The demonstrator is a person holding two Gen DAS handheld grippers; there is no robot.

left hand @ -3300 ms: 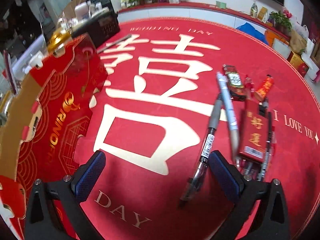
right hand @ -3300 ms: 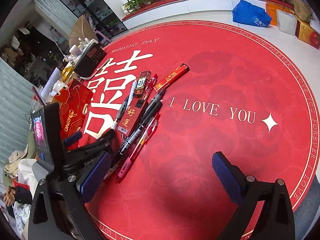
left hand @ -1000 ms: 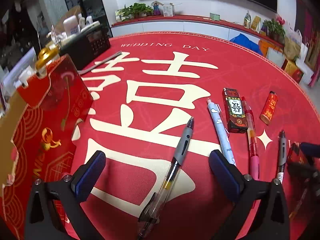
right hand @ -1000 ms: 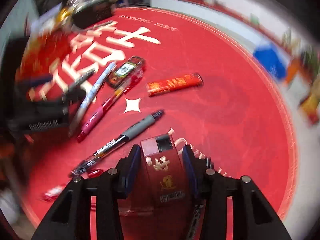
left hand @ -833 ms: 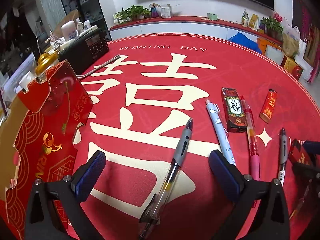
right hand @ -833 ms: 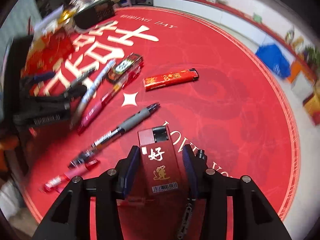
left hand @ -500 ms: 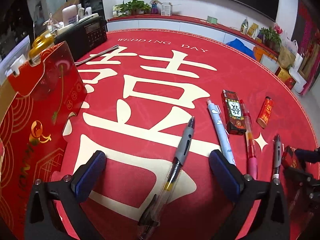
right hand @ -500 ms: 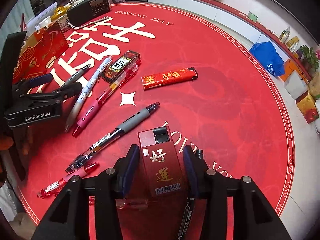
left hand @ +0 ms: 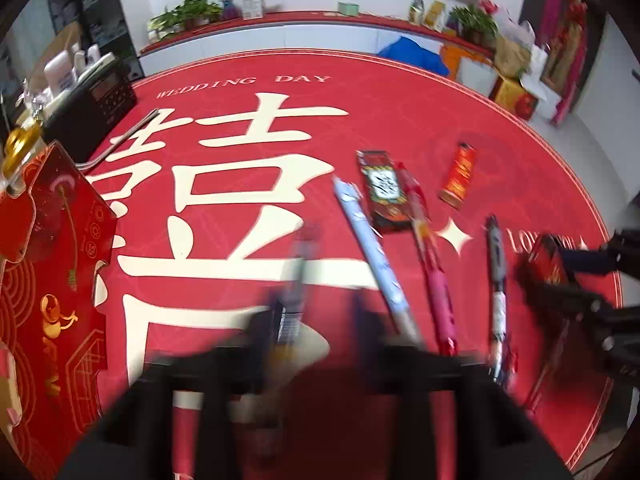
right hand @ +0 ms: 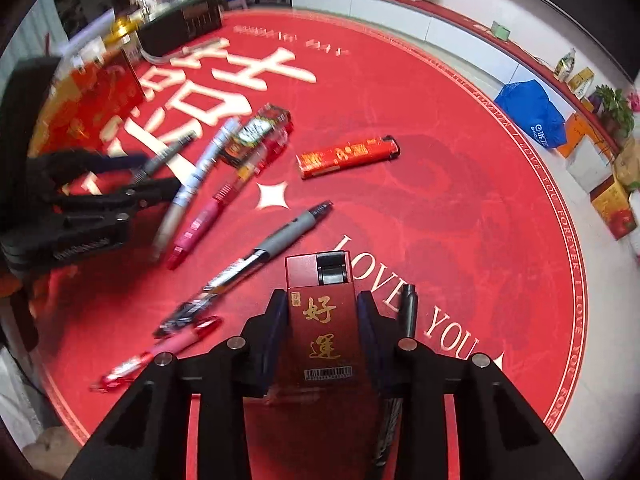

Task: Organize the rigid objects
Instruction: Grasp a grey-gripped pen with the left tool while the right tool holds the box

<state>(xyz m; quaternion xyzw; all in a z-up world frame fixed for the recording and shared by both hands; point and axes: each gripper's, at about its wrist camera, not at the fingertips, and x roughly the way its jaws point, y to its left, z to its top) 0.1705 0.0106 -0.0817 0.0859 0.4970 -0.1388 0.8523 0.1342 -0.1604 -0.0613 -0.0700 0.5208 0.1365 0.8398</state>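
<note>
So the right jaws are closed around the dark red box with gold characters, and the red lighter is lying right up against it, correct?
Not quite. The right gripper does hold the dark red box, its jaws closing, but the red lighter lies well apart from it on the mat, as the right wrist view shows.

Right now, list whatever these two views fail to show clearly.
- Left wrist view: left gripper and grey-barrelled gel pen smeared by motion blur; grip unclear.
- Right wrist view: dark red rectangular lighter box, lower end hidden behind the right gripper.
- Black pen, mostly hidden behind the right finger.
</note>
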